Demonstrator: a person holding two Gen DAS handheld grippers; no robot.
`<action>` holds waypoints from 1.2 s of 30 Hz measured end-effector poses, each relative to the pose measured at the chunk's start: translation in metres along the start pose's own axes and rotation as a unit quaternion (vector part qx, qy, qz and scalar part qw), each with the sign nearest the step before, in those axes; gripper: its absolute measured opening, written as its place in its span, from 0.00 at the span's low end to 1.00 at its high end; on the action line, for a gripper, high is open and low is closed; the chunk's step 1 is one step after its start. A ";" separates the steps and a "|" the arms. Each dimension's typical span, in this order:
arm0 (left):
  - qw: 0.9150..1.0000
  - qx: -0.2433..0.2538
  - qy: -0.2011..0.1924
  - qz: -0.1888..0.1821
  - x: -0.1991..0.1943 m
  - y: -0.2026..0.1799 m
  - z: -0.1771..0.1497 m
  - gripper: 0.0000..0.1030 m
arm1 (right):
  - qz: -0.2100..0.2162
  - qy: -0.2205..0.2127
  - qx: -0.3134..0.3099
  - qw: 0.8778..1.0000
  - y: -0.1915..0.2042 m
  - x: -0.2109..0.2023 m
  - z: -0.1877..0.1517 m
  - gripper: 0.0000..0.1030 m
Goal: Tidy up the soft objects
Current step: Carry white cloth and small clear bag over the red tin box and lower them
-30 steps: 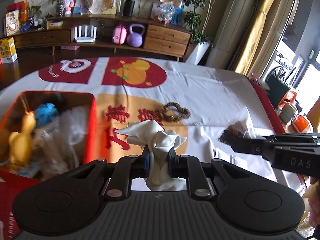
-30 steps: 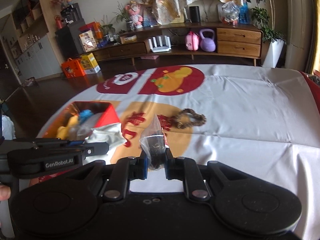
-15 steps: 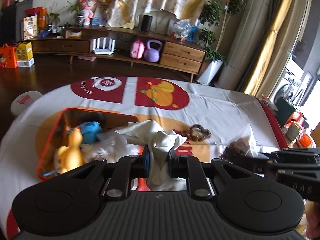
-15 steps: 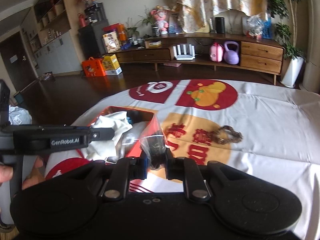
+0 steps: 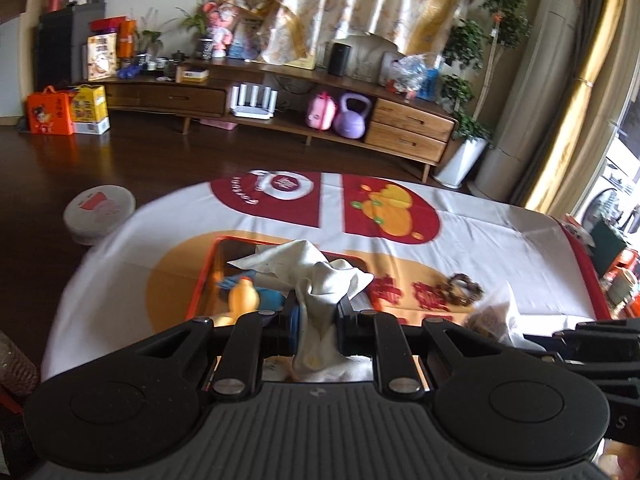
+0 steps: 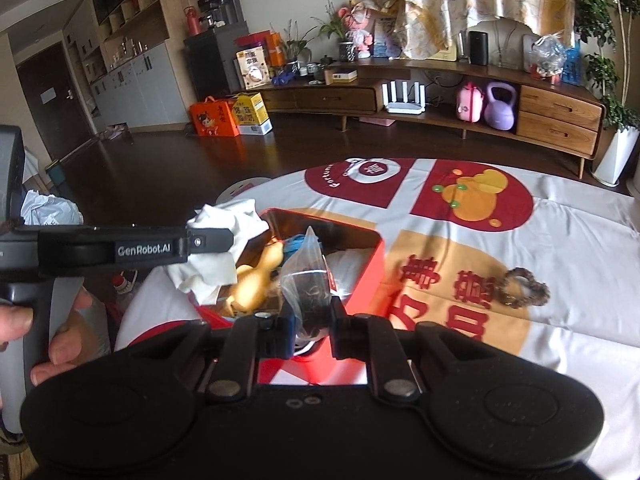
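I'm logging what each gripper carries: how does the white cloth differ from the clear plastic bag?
The white cloth is opaque, cream-white and crumpled in loose folds; the clear plastic bag is see-through, with dark stuff inside, and rises to a point. The cloth is in the left gripper, the bag in the right gripper. Both are pinched near the bottom, above the red box.

Tin box (image 6: 360,276) sits on the tablecloth (image 6: 560,248), left part of the table. In it: duck toy (image 6: 256,276), what looks like a stuffed toy (image 6: 296,243) behind it. Scrunchie (image 6: 524,288) lies on the cloth, right of the box, well apart. Left gripper (image 5: 316,324) carries a cloth (image 5: 320,276) above the box; right gripper (image 6: 312,320) carries a plastic bag (image 6: 306,276) over the box's near wall. TV cabinet (image 6: 440,92) stands behind the table.
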State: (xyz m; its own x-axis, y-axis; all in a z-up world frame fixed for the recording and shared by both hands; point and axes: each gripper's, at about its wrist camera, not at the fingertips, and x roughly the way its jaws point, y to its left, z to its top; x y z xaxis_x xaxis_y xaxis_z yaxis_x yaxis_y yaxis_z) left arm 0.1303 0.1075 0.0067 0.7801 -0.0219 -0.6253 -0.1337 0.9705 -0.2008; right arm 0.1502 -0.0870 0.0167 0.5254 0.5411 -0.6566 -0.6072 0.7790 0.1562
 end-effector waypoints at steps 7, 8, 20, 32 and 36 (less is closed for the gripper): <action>1.000 -0.011 -0.009 0.027 0.011 0.028 0.008 0.16 | 0.007 0.020 -0.006 1.000 0.017 0.030 0.004 0.15; 0.999 -0.013 -0.012 0.033 0.013 0.032 0.009 0.16 | 0.009 0.024 -0.007 1.000 0.019 0.035 0.004 0.15; 0.999 -0.033 0.002 0.043 0.059 0.051 0.014 0.16 | -0.001 0.057 -0.015 0.998 0.025 0.088 0.004 0.16; 0.999 -0.016 0.029 0.007 0.101 0.040 0.011 0.16 | -0.002 0.064 0.005 0.998 0.002 0.117 0.004 0.16; 0.999 -0.008 0.041 0.001 0.113 0.035 0.008 0.17 | -0.011 0.070 0.003 0.997 0.000 0.123 0.005 0.17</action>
State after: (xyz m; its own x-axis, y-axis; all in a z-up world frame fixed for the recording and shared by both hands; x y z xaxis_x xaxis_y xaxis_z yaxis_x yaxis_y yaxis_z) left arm 0.2189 0.1408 -0.0645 0.7269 -0.0405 -0.6856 -0.1455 0.9665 -0.2114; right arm 0.2178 -0.0192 -0.0603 0.4502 0.4749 -0.7562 -0.5932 0.7920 0.1442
